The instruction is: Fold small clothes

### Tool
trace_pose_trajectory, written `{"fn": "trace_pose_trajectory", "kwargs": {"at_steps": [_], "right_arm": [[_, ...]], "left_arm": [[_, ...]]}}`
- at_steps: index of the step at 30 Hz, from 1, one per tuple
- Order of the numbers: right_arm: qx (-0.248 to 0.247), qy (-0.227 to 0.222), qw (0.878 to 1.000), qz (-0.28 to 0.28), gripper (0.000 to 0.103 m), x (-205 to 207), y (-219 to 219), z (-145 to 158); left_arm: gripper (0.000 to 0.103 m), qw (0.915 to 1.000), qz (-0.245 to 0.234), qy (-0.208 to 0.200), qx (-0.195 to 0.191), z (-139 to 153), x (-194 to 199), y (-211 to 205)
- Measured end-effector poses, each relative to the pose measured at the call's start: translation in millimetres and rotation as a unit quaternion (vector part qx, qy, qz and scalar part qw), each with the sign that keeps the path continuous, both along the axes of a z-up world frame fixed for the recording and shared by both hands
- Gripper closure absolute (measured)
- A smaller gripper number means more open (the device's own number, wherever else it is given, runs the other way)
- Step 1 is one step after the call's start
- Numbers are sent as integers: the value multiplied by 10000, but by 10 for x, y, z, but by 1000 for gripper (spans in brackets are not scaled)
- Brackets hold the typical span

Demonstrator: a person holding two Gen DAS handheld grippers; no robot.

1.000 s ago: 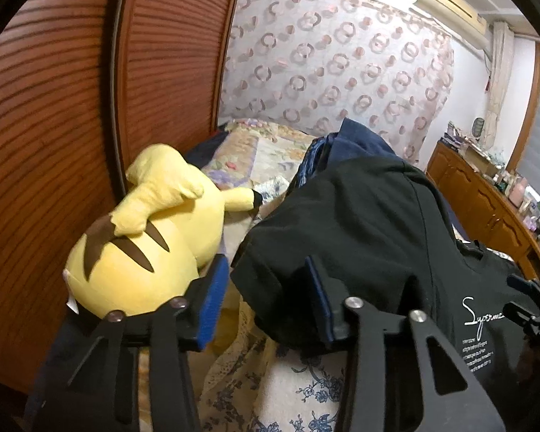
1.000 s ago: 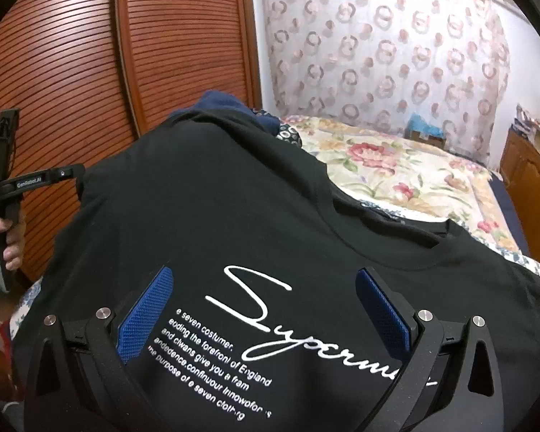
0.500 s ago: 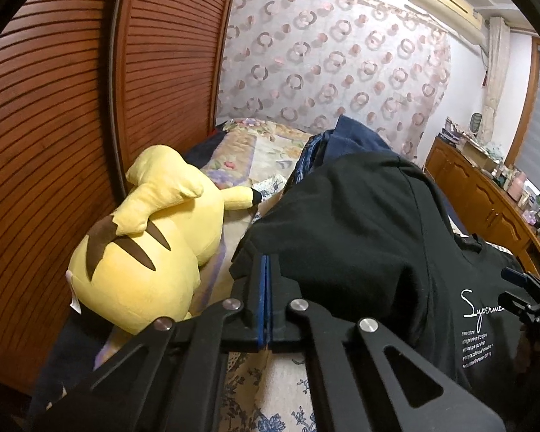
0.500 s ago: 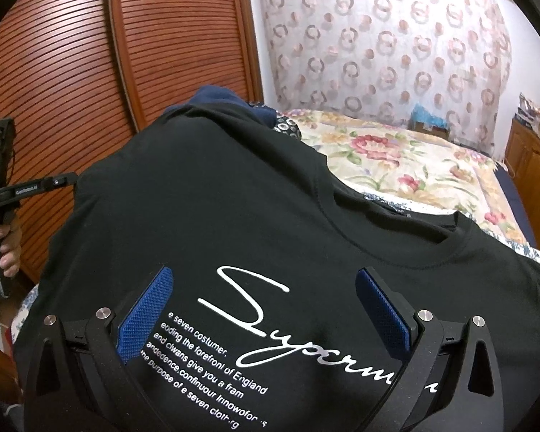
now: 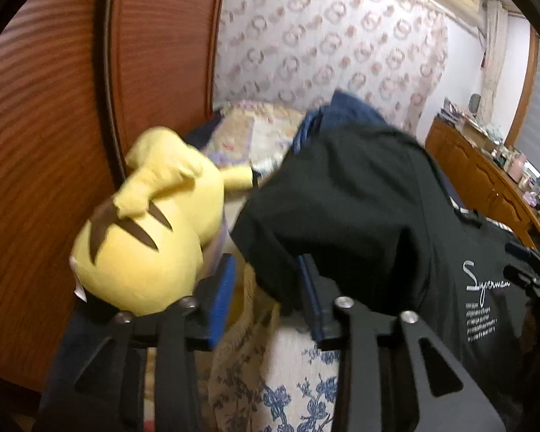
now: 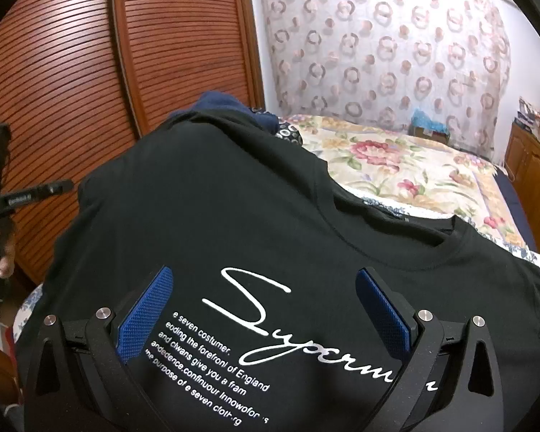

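A black T-shirt (image 6: 234, 208) with white script print lies spread over a pile of clothes on the bed. My right gripper (image 6: 262, 309) is open just above its printed chest, holding nothing. In the left wrist view the shirt (image 5: 360, 208) drapes to the right, its sleeve edge hanging at the left. My left gripper (image 5: 266, 298) is open right at that sleeve edge, with the right finger (image 5: 311, 298) against the cloth and nothing between the pads. A dark blue garment (image 5: 345, 108) sticks out from under the shirt at the back.
A yellow plush toy (image 5: 147, 237) lies left of the shirt, close to my left gripper. Slatted wooden wardrobe doors (image 6: 90, 72) stand on the left. The floral bedspread (image 6: 414, 165) stretches behind, and a wooden dresser (image 5: 486, 187) stands at the right.
My left gripper closed empty half a second ago and has opened again, moving up against the sleeve edge. My right gripper stayed open over the print.
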State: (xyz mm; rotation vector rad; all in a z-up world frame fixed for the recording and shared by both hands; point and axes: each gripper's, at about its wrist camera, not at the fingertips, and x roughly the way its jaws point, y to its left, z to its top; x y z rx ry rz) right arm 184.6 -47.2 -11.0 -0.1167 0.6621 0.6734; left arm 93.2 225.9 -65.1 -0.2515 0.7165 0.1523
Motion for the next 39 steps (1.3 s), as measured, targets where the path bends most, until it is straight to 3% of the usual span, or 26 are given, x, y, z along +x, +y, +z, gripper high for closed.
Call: {"fn": "trace_pose_trajectory", "kwargs": {"at_steps": [5, 8, 9, 11, 19, 23, 32, 36, 39], "right_arm": [[-8, 2, 10000, -14, 0, 4, 1, -3], [-23, 2, 10000, -37, 0, 9, 1, -12], [-22, 3, 10000, -48, 0, 9, -6, -15], [-22, 0, 10000, -74, 0, 10, -21, -21], [4, 21, 10000, -87, 0, 9, -49, -34], [18, -24, 10000, -46, 0, -5, -52, -12], [206, -202, 9988, -397, 0, 11, -333, 161], [263, -262, 9976, -583, 0, 8, -494, 225], [251, -304, 9969, -676, 0, -7, -577, 239]], "left_arm": [[66, 9996, -100, -5, -276, -125, 79, 39], [68, 9978, -180, -291, -561, -124, 74, 90], [73, 9973, -225, -371, -593, -113, 52, 90], [102, 9972, -279, -440, -541, -77, 24, 69], [103, 9973, 28, -700, -198, 178, -259, 1], [103, 9951, -81, -984, -38, 492, -317, -112], [103, 9826, -1067, -1502, 237, 1156, 34, -734], [103, 9770, -1602, -1375, 306, 1243, 319, -1109], [95, 9732, -1968, -1163, 248, 1225, 481, -1348]]}}
